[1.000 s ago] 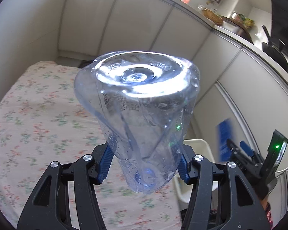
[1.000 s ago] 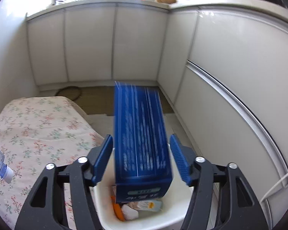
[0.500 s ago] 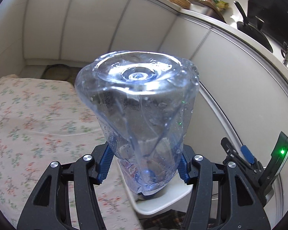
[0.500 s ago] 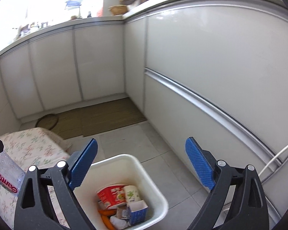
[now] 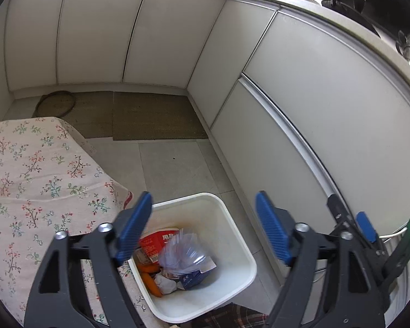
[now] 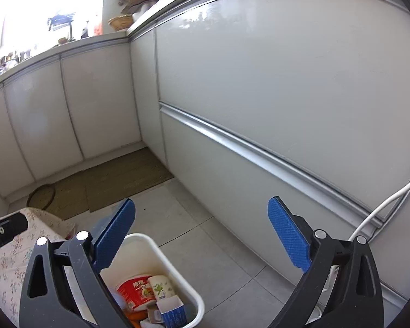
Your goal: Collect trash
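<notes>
**Both grippers empty over the bin**

Left wrist view: the left gripper (image 5: 202,232) hangs directly above the white bin (image 5: 240,235), jaws spread wide and holding nothing. Between and below the blue pads (image 5: 134,227), a clear bottle (image 5: 184,257) shows as a motion-blurred shape inside the bin, on top of the other trash. Its long axis cannot be read through the blur. Under and around it lie a red cup (image 5: 157,242), a blue carton (image 5: 194,276), crumpled paper (image 5: 164,284) and something orange (image 5: 150,281). The bin stands on the tiled floor (image 5: 175,164), touching the edge of the flowered cloth (image 5: 35,169) on the left, with white cabinets (image 5: 314,109) to the right. The part of the cloth in view carries no trash. The right gripper's tip is visible at the far right, beside the bin rather than over it.

Right wrist view: the right gripper (image 6: 202,232) is also wide open and empty, touching nothing. The bin sits low and left of its centre line, partly behind the left finger (image 6: 114,235), so this gripper points past the bin toward the floor and cabinets. The cup, a pale cup (image 6: 161,287) and the carton are in the bin; the bottle is at most a faint blur behind the finger.

Any trash left to collect would lie on the cloth side, to the left, so the left gripper looks nearer to it; both need to turn away from the bin first.
</notes>
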`<state>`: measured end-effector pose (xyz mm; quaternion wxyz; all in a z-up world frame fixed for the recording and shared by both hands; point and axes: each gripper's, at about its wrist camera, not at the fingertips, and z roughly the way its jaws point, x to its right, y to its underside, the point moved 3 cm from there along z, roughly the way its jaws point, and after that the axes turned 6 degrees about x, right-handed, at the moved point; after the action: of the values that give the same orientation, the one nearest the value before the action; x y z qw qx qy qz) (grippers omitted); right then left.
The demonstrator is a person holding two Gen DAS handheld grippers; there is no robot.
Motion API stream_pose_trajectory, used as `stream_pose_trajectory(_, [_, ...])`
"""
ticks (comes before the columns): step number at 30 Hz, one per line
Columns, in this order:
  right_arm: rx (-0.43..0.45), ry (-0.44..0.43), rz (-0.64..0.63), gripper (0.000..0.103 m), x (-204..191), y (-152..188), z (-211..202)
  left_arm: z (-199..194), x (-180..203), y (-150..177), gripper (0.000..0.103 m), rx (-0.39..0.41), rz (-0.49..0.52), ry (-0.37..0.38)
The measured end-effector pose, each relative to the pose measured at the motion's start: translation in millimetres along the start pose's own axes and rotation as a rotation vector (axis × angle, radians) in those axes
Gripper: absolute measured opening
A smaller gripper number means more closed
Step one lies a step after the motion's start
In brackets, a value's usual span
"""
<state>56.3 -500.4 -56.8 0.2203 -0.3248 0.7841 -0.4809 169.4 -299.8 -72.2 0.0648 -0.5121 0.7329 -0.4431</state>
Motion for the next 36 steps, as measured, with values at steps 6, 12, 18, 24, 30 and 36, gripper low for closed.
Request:
stream_pose_trajectory(6, [0.023, -0.018, -0.001, 0.096, -4, 0, -6, -7, 6, -4, 0.095, 0.070, 0.081, -0.110])
stream_pose_trajectory(12, [0.073, -0.064, 0.000, 0.096, -17, -2, -24, -37, 5, -9, 0.096, 0.222, 0.182, -0.302])
stream_pose_trajectory(18, [0.080, -0.186, 0.010, 0.096, -37, -4, -47, -75, -3, -7, 0.096, 0.357, 0.208, -0.424])
stream_pose_trajectory(24, [0.118, -0.233, -0.040, 0.096, -65, 2, -75, -116, -21, -4, 0.096, 0.396, 0.167, -0.444])
stream_pose_trajectory(30, [0.116, -0.295, -0.086, 0.096, -96, 14, -96, -147, -46, 5, 0.096, 0.399, 0.117, -0.474])
stream_pose_trajectory(36, [0.109, -0.331, -0.129, 0.096, -121, 29, -117, -172, -78, 18, 0.096, 0.377, 0.074, -0.507])
